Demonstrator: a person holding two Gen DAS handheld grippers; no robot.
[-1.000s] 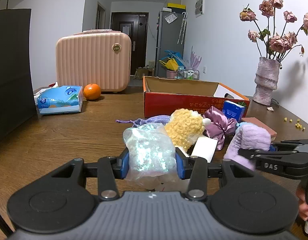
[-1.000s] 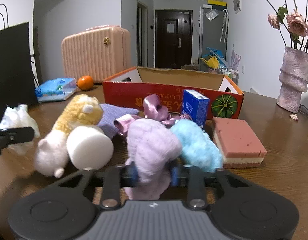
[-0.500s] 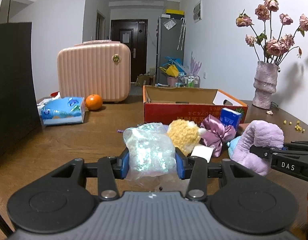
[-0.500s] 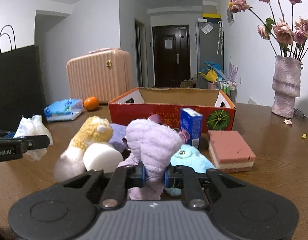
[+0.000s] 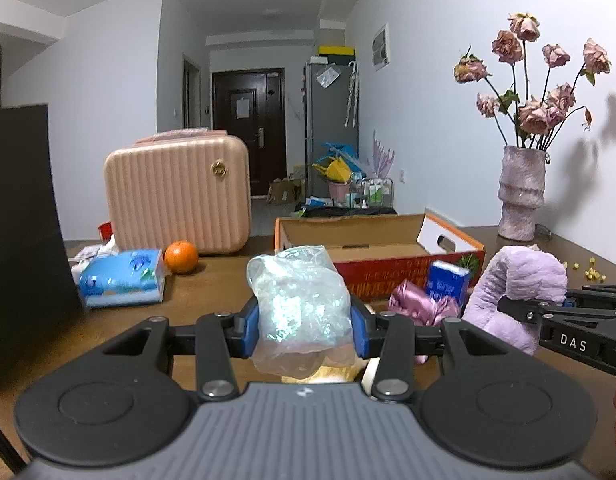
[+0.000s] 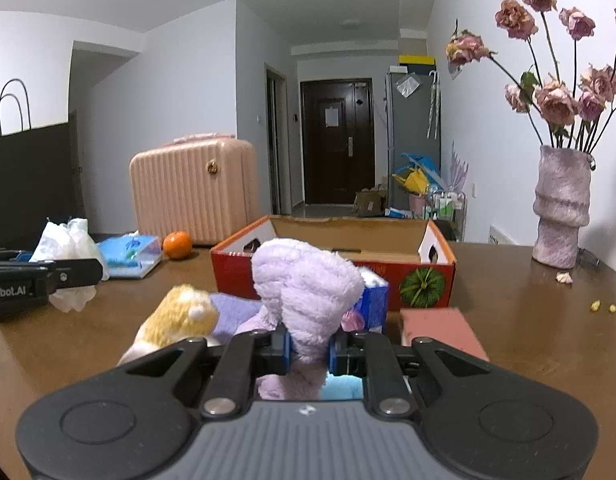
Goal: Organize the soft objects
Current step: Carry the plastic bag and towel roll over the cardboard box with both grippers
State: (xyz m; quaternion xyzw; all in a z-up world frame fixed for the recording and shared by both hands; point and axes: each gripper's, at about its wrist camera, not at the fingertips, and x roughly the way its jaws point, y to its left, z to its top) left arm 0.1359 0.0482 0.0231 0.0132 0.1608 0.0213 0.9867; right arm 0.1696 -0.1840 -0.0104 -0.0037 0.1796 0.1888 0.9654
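1. The left hand-held gripper was clenched on one crumpled clear plastic bag, its blue pads pressed into both sides; the bag bulged above and below the jaws and hung clear of the brown desk.
2. The right hand-held gripper was clamped on one lilac plush toy, pinched narrow between the pads, with the toy's rounded bulk rising above the fingers and the rest drooping below.
3. From the left wrist camera the lilac toy and the right tool showed at the far right, level with the bag; from the right wrist camera the bag and the left tool showed at the far left.
4. One open red cardboard box stood on the desk beyond both held things.
5. Still lying on the desk in front of the box: one yellow plush toy, one purple cloth, one pink satin bow, one blue carton, one pink sponge block, and what seemed a blue plush piece, mostly hidden under the right tool.
6. Farther left sat one orange, one blue tissue pack and one pink ribbed case.
7. One vase of dried roses stood at the right.
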